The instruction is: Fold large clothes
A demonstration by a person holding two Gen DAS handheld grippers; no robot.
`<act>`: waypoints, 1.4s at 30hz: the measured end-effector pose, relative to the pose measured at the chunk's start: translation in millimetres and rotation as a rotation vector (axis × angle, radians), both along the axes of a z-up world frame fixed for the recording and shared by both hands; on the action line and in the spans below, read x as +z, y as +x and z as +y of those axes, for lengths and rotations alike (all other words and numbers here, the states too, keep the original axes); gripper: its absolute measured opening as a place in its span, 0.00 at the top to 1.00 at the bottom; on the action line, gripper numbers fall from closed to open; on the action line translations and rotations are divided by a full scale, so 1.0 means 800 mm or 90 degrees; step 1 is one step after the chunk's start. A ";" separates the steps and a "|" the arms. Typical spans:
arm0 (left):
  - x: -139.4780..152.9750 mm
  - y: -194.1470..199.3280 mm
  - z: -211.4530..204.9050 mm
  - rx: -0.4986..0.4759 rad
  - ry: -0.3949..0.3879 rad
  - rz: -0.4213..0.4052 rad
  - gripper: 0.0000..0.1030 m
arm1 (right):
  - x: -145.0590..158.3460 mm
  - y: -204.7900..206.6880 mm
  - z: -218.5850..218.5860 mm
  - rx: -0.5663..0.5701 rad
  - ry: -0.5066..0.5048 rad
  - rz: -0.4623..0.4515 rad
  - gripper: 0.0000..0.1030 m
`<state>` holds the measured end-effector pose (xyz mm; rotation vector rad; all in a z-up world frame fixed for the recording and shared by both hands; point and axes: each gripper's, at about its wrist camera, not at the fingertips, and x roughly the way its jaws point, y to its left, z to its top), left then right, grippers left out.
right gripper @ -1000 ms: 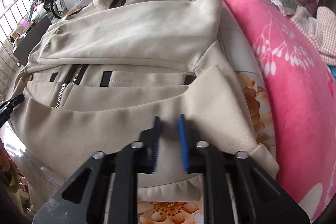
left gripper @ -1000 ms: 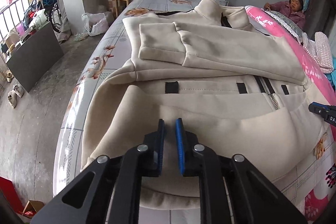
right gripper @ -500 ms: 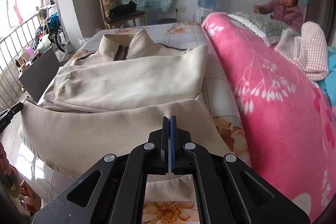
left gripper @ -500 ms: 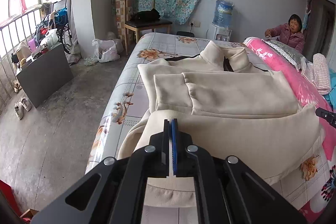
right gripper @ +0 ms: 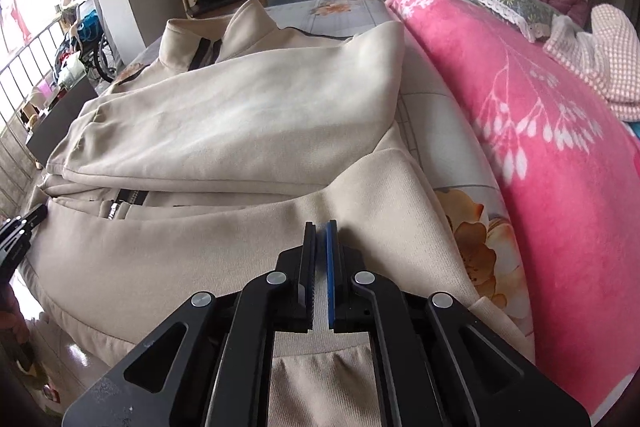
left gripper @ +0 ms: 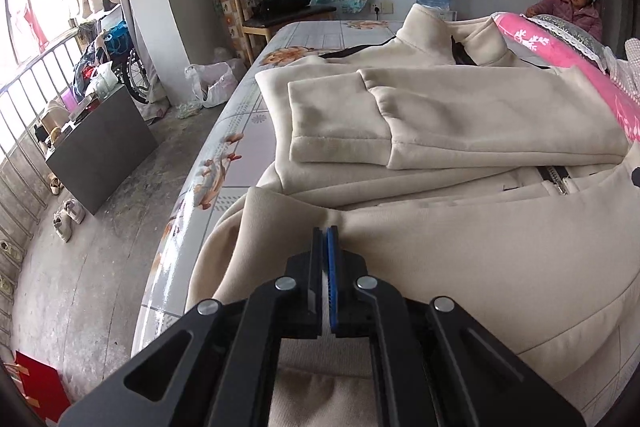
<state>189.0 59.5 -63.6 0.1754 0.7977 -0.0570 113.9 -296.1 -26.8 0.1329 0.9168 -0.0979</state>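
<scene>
So the big cream jacket (left gripper: 460, 115) is spread over the floral bed sheet (left gripper: 240, 163), filling the middle of both views, sleeves folded across the chest and the hem flipped up toward the zipper (left gripper: 554, 179). The left gripper (left gripper: 329, 233), bottom centre of its view, is pinched tight on the hem fold. The right gripper (right gripper: 321, 227) has just been opening: there's a thin gap, with the hem fabric in it and no clear squeeze. A pink blanket (right gripper: 540, 131) fills the right side.
</scene>
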 end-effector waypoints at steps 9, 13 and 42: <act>0.000 0.003 0.003 0.000 -0.019 0.004 0.98 | 0.065 -0.040 0.087 0.181 0.058 -0.078 0.75; 0.002 0.007 0.012 -0.001 -0.057 0.016 0.97 | 0.025 -0.020 0.162 0.285 0.034 -0.010 0.75; -0.003 -0.049 -0.008 -0.135 -0.226 0.064 0.94 | -0.009 0.011 0.176 0.215 0.021 0.029 0.81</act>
